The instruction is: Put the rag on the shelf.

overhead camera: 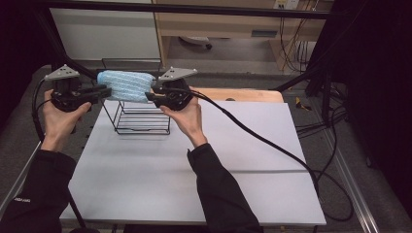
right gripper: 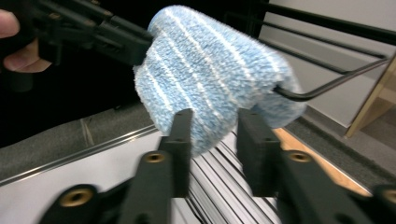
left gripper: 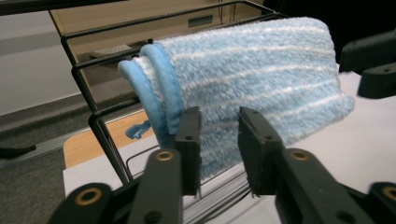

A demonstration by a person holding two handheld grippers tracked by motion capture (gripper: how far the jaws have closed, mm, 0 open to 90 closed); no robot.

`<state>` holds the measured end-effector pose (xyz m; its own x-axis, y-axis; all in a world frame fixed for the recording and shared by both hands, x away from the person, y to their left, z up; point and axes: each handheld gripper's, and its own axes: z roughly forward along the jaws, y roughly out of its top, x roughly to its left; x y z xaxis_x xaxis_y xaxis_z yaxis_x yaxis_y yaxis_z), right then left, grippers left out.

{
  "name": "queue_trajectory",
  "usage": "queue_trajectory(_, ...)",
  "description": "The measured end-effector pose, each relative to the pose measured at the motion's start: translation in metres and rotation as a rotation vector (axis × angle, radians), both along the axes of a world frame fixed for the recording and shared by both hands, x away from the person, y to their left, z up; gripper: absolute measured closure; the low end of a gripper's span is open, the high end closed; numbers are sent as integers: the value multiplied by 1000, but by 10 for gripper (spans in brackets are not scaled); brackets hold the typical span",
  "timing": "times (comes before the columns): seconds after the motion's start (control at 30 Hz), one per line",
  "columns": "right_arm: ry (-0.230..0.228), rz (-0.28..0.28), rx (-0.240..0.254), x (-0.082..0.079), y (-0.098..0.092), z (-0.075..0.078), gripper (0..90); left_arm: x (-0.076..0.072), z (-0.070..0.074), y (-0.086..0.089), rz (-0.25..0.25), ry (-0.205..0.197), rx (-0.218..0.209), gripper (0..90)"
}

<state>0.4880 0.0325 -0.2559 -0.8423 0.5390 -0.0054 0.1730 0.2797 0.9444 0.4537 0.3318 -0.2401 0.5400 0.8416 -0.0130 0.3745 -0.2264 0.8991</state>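
A white table (overhead camera: 194,179) stood there w/ a black wire rack (overhead camera: 143,118) on it, near the far-left corner.

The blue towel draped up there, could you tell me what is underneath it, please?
The blue towel lies over the top of a black wire rack standing on the white table. The rack's top bars under the cloth are covered, so their shape cannot be seen.

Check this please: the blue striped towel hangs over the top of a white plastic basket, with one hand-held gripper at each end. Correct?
Not quite: the blue striped towel hangs over a black wire rack, as the high view shows. One hand-held gripper is indeed at each end, left and right.
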Motion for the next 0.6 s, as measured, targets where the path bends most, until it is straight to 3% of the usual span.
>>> queue_trajectory(0.1, 19, -10, 16, -3, -10, 3, 509, -7, 2, -1, 12, 2, 15, 616)
queue_trajectory(0.27, 36, -30, 2, -8, -26, 5, 382, -16, 4, -2, 23, -2, 22, 527)
queue_trajectory(0.6, 76, -83, 25, -14, -71, -2, 182, -26, 6, -2, 49, -12, 26, 442)
